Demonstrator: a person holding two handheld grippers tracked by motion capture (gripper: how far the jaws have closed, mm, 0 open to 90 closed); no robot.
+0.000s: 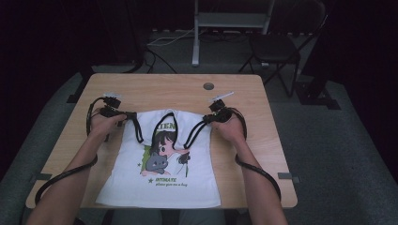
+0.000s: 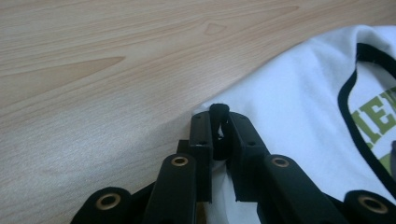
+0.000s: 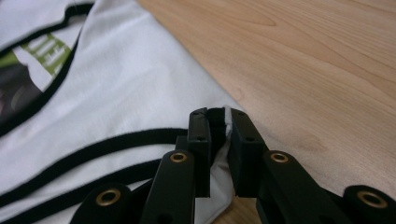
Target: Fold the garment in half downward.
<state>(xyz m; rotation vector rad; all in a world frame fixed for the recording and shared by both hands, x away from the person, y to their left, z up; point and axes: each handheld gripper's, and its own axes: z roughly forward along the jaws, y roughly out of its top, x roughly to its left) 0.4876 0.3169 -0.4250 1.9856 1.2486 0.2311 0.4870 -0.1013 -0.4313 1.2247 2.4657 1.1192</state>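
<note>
A white t-shirt [image 1: 164,173] with black trim and a cartoon print lies flat on the wooden table [image 1: 159,89], collar toward the far side. My left gripper [image 1: 126,115] is shut on the shirt's left shoulder; the left gripper view shows its jaws pinching the black-trimmed cloth [image 2: 218,114]. At the other shoulder my right gripper [image 1: 210,118] is shut too, and the right gripper view has white fabric [image 3: 227,122] squeezed between the jaws. The black sleeve edges [image 1: 138,133] fold inward over the shirt's front.
The shirt's hem reaches the table's near edge [image 1: 159,205]. A round cable hole [image 1: 208,86] sits in the tabletop behind the shirt. A dark folding chair [image 1: 277,47] and a metal stand [image 1: 225,21] are on the floor beyond the table.
</note>
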